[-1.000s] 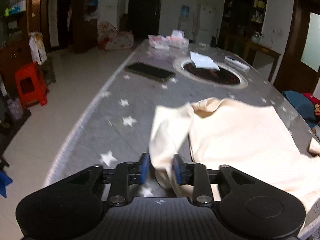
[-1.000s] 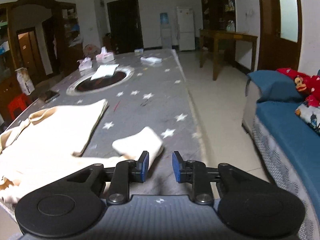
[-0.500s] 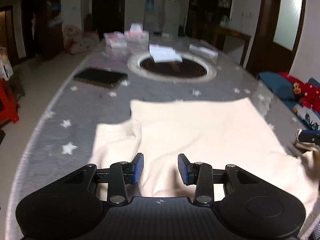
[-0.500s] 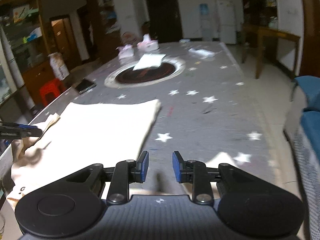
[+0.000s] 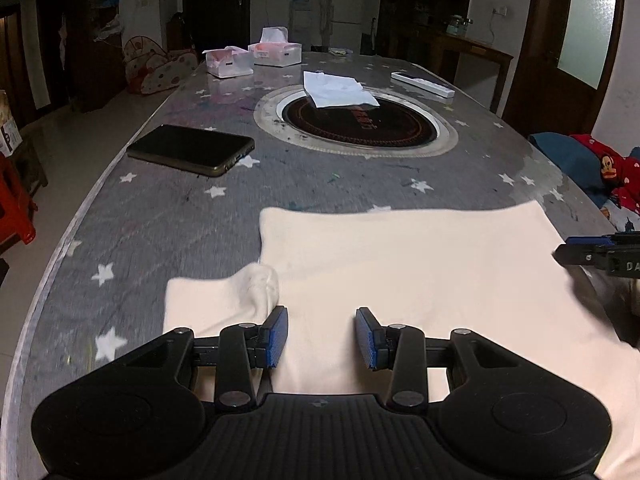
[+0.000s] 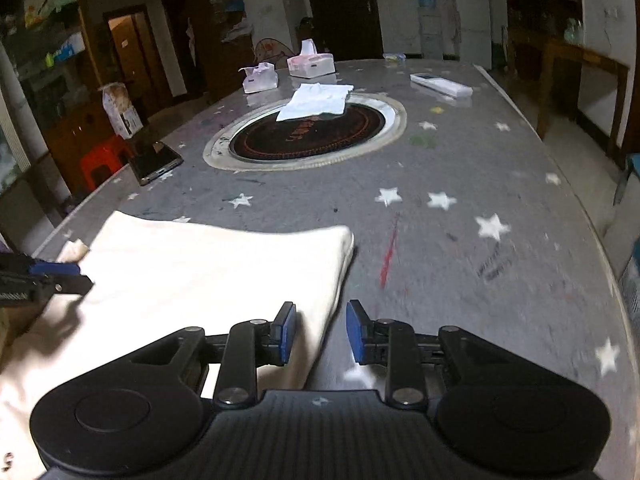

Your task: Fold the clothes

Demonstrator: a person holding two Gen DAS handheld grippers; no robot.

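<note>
Both tongs have swung inward since a second ago, and the sleeves they carried now lie folded onto the cream top (image 5: pixel 400 264). Nearest, the left tongs (image 5: pixel 321 336) hang released over the top's near part, just beside the folded sleeve (image 5: pixel 224 300). The right tongs (image 6: pixel 318 332) straddle the top's opposite side edge, parted, gripping nothing. Beyond them the top lies flat on the desk (image 5: pixel 160 224), wider across than deep, its far edge short of the round inset (image 5: pixel 356 124). Both tongs tilt downward, equally near the top.
</note>
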